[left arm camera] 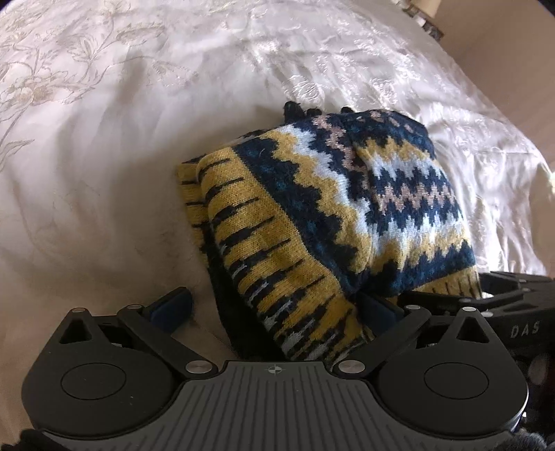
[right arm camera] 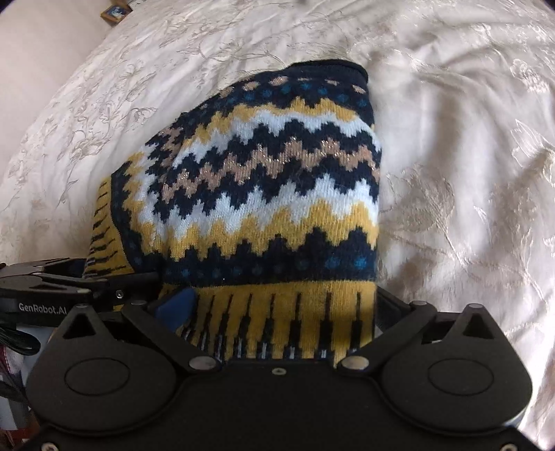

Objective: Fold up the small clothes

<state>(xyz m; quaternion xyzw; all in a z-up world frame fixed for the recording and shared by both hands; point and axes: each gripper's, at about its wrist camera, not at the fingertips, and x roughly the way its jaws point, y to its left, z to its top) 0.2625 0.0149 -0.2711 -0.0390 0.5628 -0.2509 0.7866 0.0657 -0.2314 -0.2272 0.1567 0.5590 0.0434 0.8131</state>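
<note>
A small knitted garment [left arm camera: 333, 208] with navy, yellow, white and tan zigzag bands lies bunched on the white bedspread [left arm camera: 104, 156]. Its yellow ribbed hem with black stripes reaches between the fingers of my left gripper [left arm camera: 274, 305], whose jaws stand wide apart around it. In the right wrist view the same garment [right arm camera: 263, 180] fills the middle, and its hem lies between the spread fingers of my right gripper [right arm camera: 281, 305]. The left gripper shows at the left edge of the right wrist view [right arm camera: 52, 281]; the right gripper shows at the right edge of the left wrist view [left arm camera: 513, 298].
The embroidered white bedspread [right arm camera: 451, 173] spreads wrinkled all around the garment. The bed's edge and a beige floor [left arm camera: 513, 52] lie at the far right of the left wrist view. A small framed object [right arm camera: 116, 12] sits beyond the bed.
</note>
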